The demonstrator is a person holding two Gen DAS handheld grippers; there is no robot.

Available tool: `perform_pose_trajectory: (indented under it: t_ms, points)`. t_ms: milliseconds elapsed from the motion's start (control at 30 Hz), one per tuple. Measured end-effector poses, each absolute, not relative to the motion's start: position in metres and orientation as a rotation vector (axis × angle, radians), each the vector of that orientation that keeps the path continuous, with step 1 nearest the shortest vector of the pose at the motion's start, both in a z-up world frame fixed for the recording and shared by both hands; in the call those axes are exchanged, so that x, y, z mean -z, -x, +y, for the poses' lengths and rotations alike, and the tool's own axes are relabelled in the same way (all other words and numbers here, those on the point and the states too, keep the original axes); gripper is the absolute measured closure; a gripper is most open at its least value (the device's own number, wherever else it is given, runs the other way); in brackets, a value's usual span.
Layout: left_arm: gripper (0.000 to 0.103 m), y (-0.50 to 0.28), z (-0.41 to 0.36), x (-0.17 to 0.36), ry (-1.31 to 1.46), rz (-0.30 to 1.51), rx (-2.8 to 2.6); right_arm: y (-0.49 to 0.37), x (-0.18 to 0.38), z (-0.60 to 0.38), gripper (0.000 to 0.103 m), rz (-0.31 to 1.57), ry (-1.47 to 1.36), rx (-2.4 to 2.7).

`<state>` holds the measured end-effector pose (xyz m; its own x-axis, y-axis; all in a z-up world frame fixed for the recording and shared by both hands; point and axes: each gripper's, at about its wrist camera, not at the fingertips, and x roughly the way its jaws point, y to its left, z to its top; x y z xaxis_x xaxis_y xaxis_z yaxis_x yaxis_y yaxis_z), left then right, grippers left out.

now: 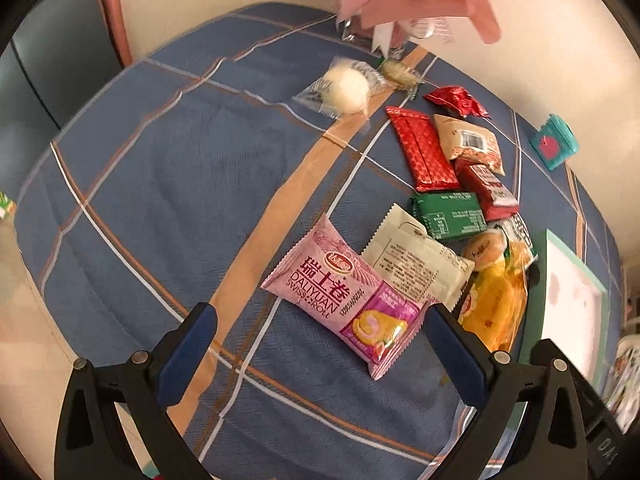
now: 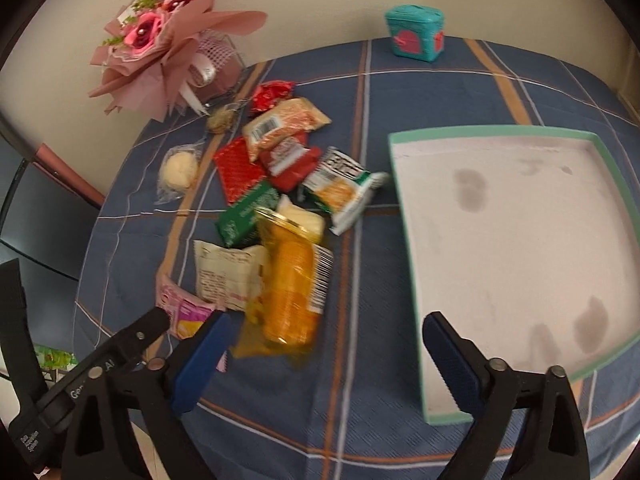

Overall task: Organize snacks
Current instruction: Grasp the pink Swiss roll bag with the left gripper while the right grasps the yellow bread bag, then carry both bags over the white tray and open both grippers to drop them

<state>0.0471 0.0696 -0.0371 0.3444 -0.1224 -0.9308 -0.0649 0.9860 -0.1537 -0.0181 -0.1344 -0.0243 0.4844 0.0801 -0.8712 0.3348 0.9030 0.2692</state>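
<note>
A heap of snack packets lies on the blue checked tablecloth (image 1: pixel 168 184). In the left wrist view a pink Swiss roll packet (image 1: pixel 348 300) lies just ahead of my open, empty left gripper (image 1: pixel 320 316), between its fingertips. Beyond it are a white packet (image 1: pixel 416 264), a green packet (image 1: pixel 448 216), a red packet (image 1: pixel 424 148) and a yellow cake packet (image 1: pixel 496 304). In the right wrist view my open, empty right gripper (image 2: pixel 326 330) hovers near the yellow cake packet (image 2: pixel 292 280), left of a shallow teal-rimmed tray (image 2: pixel 404 184). The left gripper (image 2: pixel 132 340) shows at lower left.
A pink paper bouquet (image 2: pixel 160 40) stands at the back left of the table. A small teal box (image 2: pixel 416 32) sits at the far edge. A clear-wrapped white bun (image 1: pixel 344 88) lies apart from the heap. The table edge drops off at the left.
</note>
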Motion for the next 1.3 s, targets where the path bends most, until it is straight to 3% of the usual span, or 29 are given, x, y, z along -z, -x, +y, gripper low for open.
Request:
perform_pose_trajectory:
  t_ms: [100,200,400,500,633,700,800,1300]
  points:
    - [0.002,-0.054,0.073,0.044,0.221,1.243,0.036,0.007,0.032,-0.129,0.015,1.068,-0.412,0.165]
    - [0.015,-0.059,0.074,0.054,0.265,1.282,0.045,-0.001,0.043,-0.128,0.021,1.087,-0.421,0.159]
    - [0.026,-0.068,0.068,0.073,0.323,1.336,0.064,-0.01,0.06,-0.129,0.032,1.121,-0.452,0.147]
    - [0.036,-0.07,0.065,0.078,0.332,1.346,0.066,-0.013,0.063,-0.128,0.041,1.126,-0.478,0.119]
    - [0.053,-0.07,0.063,0.08,0.342,1.347,0.082,-0.015,0.064,-0.124,0.064,1.121,-0.496,0.09]
    - [0.061,-0.07,0.062,0.078,0.34,1.341,0.086,-0.016,0.063,-0.122,0.065,1.12,-0.492,0.084]
    - [0.064,-0.068,0.063,0.073,0.315,1.326,0.07,-0.015,0.06,-0.12,0.067,1.118,-0.471,0.085]
    - [0.065,-0.055,0.042,-0.004,0.301,1.18,0.102,0.007,0.01,-0.143,0.068,1.013,-0.483,0.073]
